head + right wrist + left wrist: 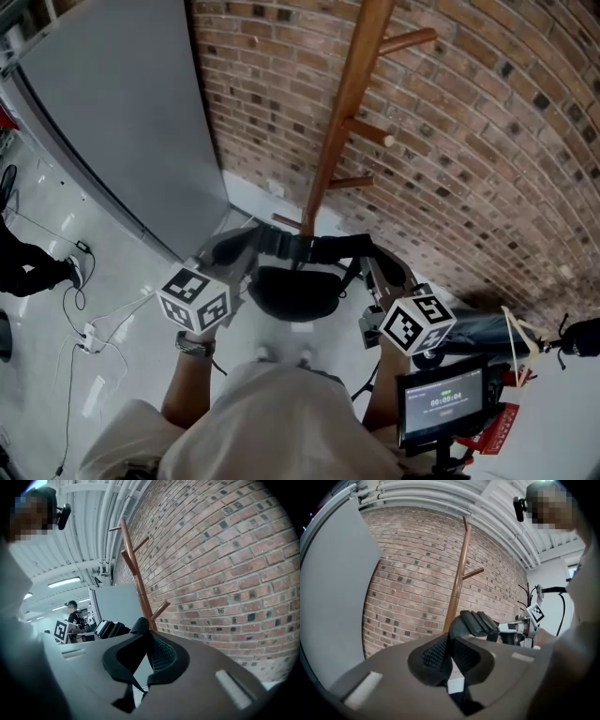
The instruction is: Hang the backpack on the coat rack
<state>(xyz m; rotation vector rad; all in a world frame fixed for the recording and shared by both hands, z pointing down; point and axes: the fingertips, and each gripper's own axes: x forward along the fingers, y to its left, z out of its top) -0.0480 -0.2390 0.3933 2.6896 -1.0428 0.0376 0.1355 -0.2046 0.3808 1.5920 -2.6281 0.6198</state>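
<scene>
A black fabric backpack [295, 292] hides the foot of the tall brown wooden coat rack [342, 122] at twelve o'clock. The left gripper [246, 253] and right gripper [375, 270] clamp its straps [476, 623] at nine and three o'clock.

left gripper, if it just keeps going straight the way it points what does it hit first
Probably the coat rack pole, dead ahead of the left gripper, whose tongs are shut on the backpack strap. If it slips past, the brick wall behind. Depth is unclear.

- Small screen [443, 401], lower right of the head view: one row of clock-like digits, too blurred to read.
- Nothing else is legible.
</scene>
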